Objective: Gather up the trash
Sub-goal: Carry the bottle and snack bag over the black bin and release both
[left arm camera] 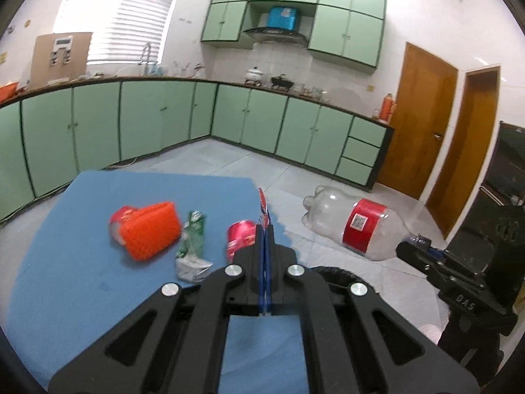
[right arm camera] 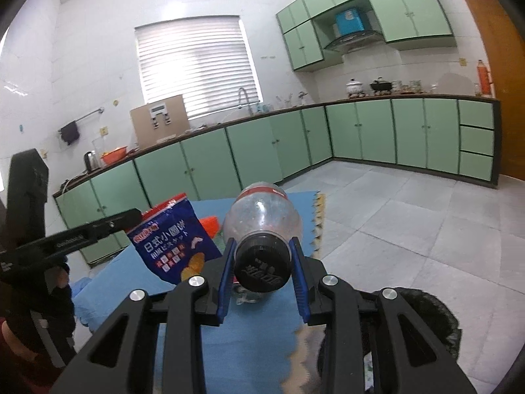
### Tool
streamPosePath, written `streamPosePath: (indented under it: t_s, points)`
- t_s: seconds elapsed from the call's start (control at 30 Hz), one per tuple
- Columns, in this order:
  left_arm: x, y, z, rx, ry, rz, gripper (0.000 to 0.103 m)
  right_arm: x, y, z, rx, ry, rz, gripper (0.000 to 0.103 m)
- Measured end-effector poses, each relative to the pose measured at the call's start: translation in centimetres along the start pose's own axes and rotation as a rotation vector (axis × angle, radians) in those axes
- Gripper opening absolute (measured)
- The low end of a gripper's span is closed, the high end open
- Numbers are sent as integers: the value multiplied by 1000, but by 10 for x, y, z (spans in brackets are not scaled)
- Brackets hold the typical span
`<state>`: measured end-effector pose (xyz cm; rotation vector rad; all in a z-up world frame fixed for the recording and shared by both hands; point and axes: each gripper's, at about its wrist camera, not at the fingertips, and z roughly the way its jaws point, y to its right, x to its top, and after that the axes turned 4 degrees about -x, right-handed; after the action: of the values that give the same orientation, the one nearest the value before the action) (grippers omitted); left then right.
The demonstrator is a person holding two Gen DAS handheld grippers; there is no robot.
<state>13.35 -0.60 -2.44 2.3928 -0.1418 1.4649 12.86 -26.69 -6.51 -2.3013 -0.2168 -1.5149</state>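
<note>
Left gripper: jaws pressed together, pinching the top edge of a blue snack bag, seen edge-on in the left wrist view and hanging face-on at 9 o'clock in the right wrist view. Right gripper: blue pads clamped on the neck of a clear plastic bottle just behind its black cap, bottle pointing straight ahead; in the left wrist view that bottle lies level in the air at 3 o'clock, red label showing.

Below both: blue foam mat on the tiled floor. On the mat at 10 o'clock of the left gripper: orange mesh basket on its side, with a red-labelled item tucked against its far end. Crumpled green wrapper just beside the basket, a red can just left of the gripper tips. The mat's jagged right edge runs by the gripper; past it, bare tiles from 12 to 3 o'clock, wide open up to the green cabinets. Black bag-lined bin rim at 5 o'clock of the right gripper, off the mat edge. Wooden doors at 2 o'clock in the left wrist view.
</note>
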Motion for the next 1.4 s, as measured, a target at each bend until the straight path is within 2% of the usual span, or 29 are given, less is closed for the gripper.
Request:
streamPosePath:
  t_s: [0.27, 0.5, 0.7, 0.93, 1.0, 1.07, 1.17, 1.23, 1.3, 1.4]
  points:
    - [12, 52, 36, -120, -1, 50, 0, 7, 39, -20, -119, 2, 42, 32]
    - [-1, 95, 87, -216, -52, 83, 0, 6, 73, -33, -244, -8, 63, 32]
    - [-30, 126, 152, -257, -153, 119, 0, -13, 116, -21, -338, -77, 125, 32]
    - [-60, 140, 220, -301, -298, 128, 2, -45, 166, 8, -406, -187, 220, 32]
    - [-64, 142, 235, -307, -335, 120, 2, -52, 180, 16, -424, -206, 249, 40]
    - [-64, 139, 245, -314, -361, 111, 6, -56, 189, 18, -439, -214, 265, 43]
    - [-64, 135, 244, -316, -348, 101, 31, -56, 192, 17, -461, -210, 271, 56]
    - [-62, 135, 241, -310, -335, 102, 36, -54, 191, 15, -479, -205, 259, 62]
    - [-57, 128, 231, -295, -307, 100, 44, -51, 187, 12, -501, -198, 256, 78]
    - [-47, 121, 216, -257, -265, 97, 55, -44, 176, 4, -505, -173, 251, 90]
